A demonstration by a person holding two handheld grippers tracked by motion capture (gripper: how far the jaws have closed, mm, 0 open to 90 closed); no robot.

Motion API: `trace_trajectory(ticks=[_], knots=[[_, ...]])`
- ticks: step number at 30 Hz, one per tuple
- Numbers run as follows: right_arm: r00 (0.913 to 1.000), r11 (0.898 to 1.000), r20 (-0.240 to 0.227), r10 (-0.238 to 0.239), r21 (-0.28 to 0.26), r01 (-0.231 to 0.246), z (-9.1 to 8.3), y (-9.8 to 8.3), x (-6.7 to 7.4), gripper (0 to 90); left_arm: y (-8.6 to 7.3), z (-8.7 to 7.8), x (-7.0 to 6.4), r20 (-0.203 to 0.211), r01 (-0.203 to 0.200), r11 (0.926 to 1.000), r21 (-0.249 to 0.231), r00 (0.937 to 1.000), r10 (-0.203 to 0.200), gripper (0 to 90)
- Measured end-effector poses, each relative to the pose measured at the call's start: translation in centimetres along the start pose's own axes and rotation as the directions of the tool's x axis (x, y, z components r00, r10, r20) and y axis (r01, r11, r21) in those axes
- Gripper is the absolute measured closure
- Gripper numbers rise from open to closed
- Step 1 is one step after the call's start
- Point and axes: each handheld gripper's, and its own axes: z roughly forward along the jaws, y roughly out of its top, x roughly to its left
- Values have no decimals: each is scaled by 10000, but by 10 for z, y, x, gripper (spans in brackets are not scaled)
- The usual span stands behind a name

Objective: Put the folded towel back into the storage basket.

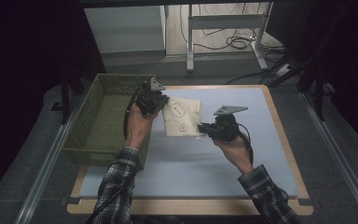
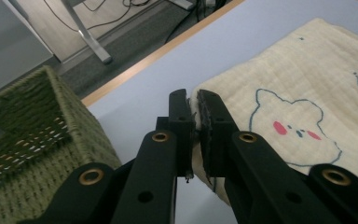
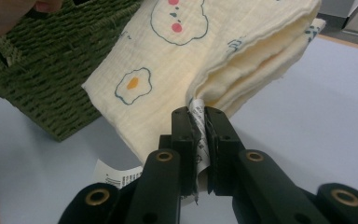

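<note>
Where the near edge of the worktop (image 1: 177, 177) meets the person's side, two forearms in checked sleeves (image 1: 116, 186) are seen entering, each hand bearing a gripper. The right gripper (image 1: 204, 127) is held above the middle of the worktop, its jaws closed on the near right corner of a folded cream cloth (image 1: 182, 116), with a white care label (image 3: 197, 122) pinched between the pads along with the folded layers. A second printed label (image 3: 116, 176) is seen hanging below the cloth in the right gripper view. The left gripper (image 1: 162, 103) is held further back, beside the left edge of the worktop, its jaws closed on the far left edge of the same cloth. The cloth is thus carried between the two grippers, toward the left half of the worktop; whether any part of it touches the pale blue surface cannot be told. Printed figures are noted on it: a white rounded face with pink cheeks outlined in blue, and a fried egg. A green woven basket (image 1: 103, 122) is placed on the left edge of the worktop, just beside the cloth, reaching to the far left corner. Beyond the far edge, a metal frame leg (image 1: 190, 42) and loose cables (image 1: 235, 43) are recorded on the floor.
</note>
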Motion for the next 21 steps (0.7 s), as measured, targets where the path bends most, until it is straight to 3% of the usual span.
trace_trajectory(ticks=[12, 21], knots=[[9997, 9999, -241, -59, -126, 56, 14, 27, 11, 832, 4, -18, 22, -561, -15, 9999, -136, 9984, 7, 844], [9987, 9995, -457, -234, -223, 224, 30, 44, 26, 832, -2, -33, 43, -994, 135, 9996, -255, 9949, -160, 844]])
